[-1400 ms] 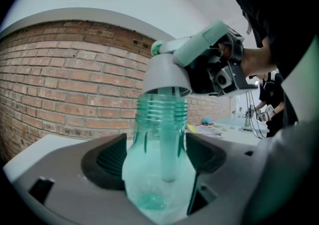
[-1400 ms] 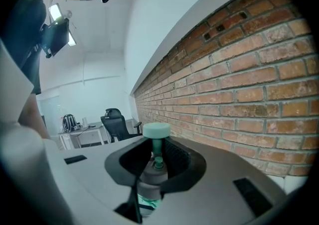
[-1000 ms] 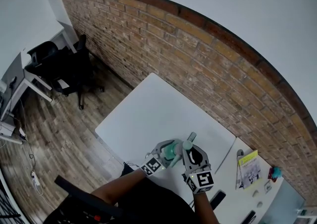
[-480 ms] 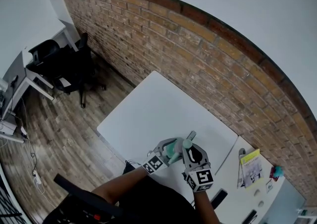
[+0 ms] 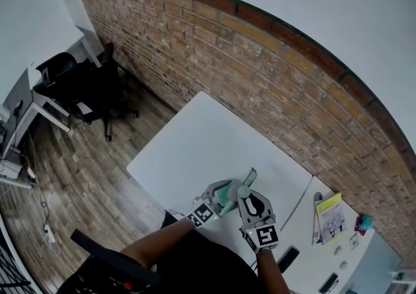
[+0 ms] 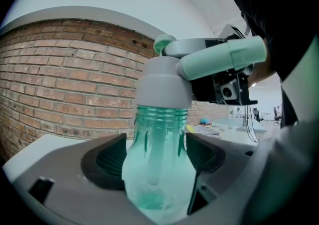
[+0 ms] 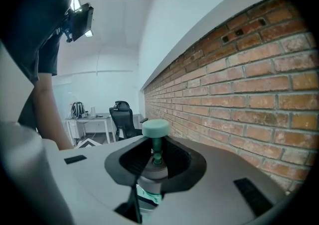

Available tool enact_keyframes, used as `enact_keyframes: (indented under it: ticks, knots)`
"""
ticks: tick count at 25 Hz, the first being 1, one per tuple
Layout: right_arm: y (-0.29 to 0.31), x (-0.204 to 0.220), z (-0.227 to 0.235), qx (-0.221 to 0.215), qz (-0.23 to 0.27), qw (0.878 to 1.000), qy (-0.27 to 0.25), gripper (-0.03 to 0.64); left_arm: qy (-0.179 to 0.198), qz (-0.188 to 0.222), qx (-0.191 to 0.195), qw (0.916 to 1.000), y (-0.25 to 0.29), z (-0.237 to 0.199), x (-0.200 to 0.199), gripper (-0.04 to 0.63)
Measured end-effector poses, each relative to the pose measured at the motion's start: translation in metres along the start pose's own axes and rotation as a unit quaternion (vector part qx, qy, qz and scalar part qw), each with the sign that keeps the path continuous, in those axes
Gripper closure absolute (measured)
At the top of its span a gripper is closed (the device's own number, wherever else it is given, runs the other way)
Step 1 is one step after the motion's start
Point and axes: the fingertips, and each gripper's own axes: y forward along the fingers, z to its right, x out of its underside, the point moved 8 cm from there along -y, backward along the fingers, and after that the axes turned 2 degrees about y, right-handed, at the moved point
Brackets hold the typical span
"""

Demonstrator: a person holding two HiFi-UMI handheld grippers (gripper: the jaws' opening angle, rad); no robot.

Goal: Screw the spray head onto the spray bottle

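Observation:
In the left gripper view a clear teal spray bottle (image 6: 158,169) stands upright between the two dark pads (image 6: 107,157) of my left gripper (image 6: 154,155), which is shut on its shoulder. On its neck sits the grey collar of the spray head (image 6: 162,87), whose teal nozzle (image 6: 227,58) points right. My right gripper (image 7: 155,162) is shut on that spray head (image 7: 152,168), and its teal top (image 7: 155,128) rises above the jaws. From the head view both grippers meet over the near edge of the white table (image 5: 208,143): left gripper (image 5: 214,196), bottle (image 5: 227,194), right gripper (image 5: 250,203).
A brick wall (image 5: 260,71) runs along the table's far side. To the right stands a second table with a yellow booklet (image 5: 328,211), a black flat object (image 5: 286,259) and a small teal thing (image 5: 363,222). A black office chair (image 5: 91,91) and a desk stand far left.
My right gripper has rolled slightly about the spray head and shifted a touch. The left gripper and the bottle have kept still.

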Motion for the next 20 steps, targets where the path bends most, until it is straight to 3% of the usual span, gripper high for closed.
enact_keyframes:
  ticks: [7,15,20]
  knots:
    - [0.0026,0.0092,0.0043,-0.001,0.031,0.999,0.022,0.548,-0.002,0.001,-0.001,1.0,-0.0005,0.0001,0.0008,0.239]
    - [0.0023,0.0074,0.0008,0.001,0.02,1.0,0.018,0.548,-0.005,-0.006,0.002,1.0,-0.0002,-0.0004,0.0017,0.238]
    - [-0.0041,0.0088,0.0005,0.018,0.015,0.999,0.043,0.527,-0.005,-0.007,0.006,0.9999,0.0006,-0.0016,0.001,0.236]
